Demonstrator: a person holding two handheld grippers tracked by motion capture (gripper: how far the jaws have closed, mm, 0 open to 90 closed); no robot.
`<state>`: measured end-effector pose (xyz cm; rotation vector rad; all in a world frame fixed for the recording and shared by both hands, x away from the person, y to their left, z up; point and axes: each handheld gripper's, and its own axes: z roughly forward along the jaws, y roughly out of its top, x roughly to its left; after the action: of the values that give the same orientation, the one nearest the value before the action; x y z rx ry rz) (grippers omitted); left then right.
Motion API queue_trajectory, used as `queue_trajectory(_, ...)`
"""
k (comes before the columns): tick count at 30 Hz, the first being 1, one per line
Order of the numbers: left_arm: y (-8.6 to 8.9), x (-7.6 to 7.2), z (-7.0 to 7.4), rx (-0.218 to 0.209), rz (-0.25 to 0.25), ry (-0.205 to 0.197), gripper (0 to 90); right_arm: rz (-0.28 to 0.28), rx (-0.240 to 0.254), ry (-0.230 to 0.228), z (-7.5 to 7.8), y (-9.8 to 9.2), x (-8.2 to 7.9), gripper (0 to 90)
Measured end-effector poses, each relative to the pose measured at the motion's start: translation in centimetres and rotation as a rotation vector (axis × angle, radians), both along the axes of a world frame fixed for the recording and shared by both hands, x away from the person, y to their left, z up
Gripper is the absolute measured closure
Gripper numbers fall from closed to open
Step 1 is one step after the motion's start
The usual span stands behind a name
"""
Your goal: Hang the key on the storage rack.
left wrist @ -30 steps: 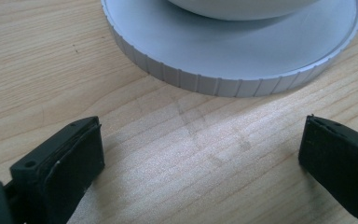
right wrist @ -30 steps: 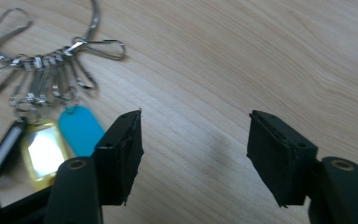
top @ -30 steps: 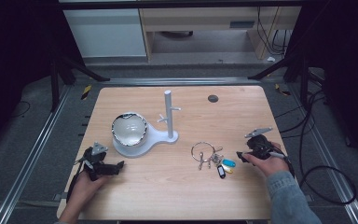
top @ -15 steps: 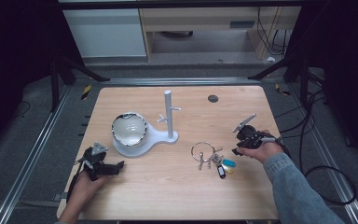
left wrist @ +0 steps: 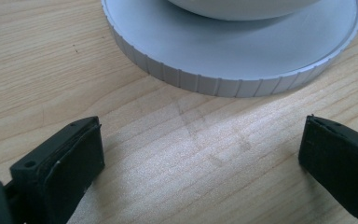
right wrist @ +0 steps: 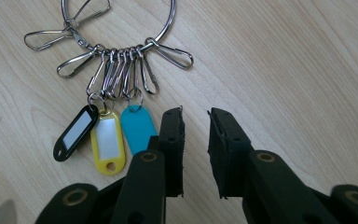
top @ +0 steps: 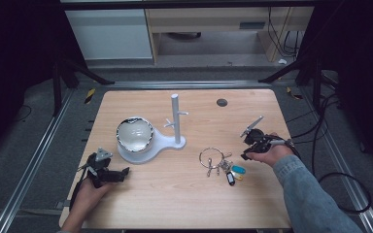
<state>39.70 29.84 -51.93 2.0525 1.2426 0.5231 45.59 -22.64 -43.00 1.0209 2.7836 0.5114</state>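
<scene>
We see the table (top: 252, 194) brightly and evenly lit from above, while the surroundings from 9 to 3 o'clock sink into near black. The high view is soft and grainy. In the left gripper view a pale sheen lies mid-frame, and the base (left wrist: 233, 56) casts a soft shadow toward 6 o'clock. The key ring (right wrist: 168, 23) is sharp, with small glints.

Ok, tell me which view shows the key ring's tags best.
The right gripper view: the black, yellow and blue tags lie close up, clipped to the key ring. The high view shows them small; the left gripper view looks at the stand's base.
</scene>
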Motion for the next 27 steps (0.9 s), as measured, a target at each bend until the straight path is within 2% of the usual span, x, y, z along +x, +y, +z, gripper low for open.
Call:
queue_trajectory(8, 0.0, 0.0, 0.0, 0.000, 0.000, 0.000, 0.0, 0.048, -0.029, 0.015, -0.9, 2.0, 0.9, 78.0)
queue_trajectory(11, 0.0, 0.0, 0.0, -0.001, 0.000, 0.000, 0.0, 0.069, -0.041, 0.003, -1.1, 3.0, 1.4, 74.6)
queue_trajectory(14, 0.0, 0.0, 0.0, 0.000, -0.001, 0.000, 0.0, 0.088, -0.044, 0.011, -1.4, 3.7, 1.9, 70.9)
queue_trajectory(15, 0.0, 0.0, 0.0, -0.001, -0.001, 0.000, 0.0, 0.110, -0.065, 0.010, -1.7, 4.2, 2.4, 67.1)
queue_trajectory(20, 0.0, 0.0, 0.0, -0.001, 0.000, 0.000, 0.0, 0.128, -0.089, 0.010, -2.1, 4.7, 3.0, 61.5)
queue_trajectory(21, 0.0, 0.0, 0.0, -0.001, 0.000, 0.000, 0.0, 0.136, -0.090, 0.026, -2.2, 4.8, 3.3, 59.2)
queue_trajectory(24, 0.0, 0.0, 0.0, -0.001, 0.000, 0.001, 0.0, 0.162, -0.116, 0.039, -2.5, 5.0, 3.6, 61.4)
queue_trajectory(26, 0.0, 0.0, 0.0, -0.001, 0.000, 0.000, 0.0, 0.165, -0.115, 0.047, -2.5, 5.1, 3.7, 62.7)
queue_trajectory(27, 0.0, 0.0, 0.0, -0.001, -0.001, 0.001, 0.0, 0.182, -0.124, 0.056, -2.5, 5.2, 3.8, 65.7)
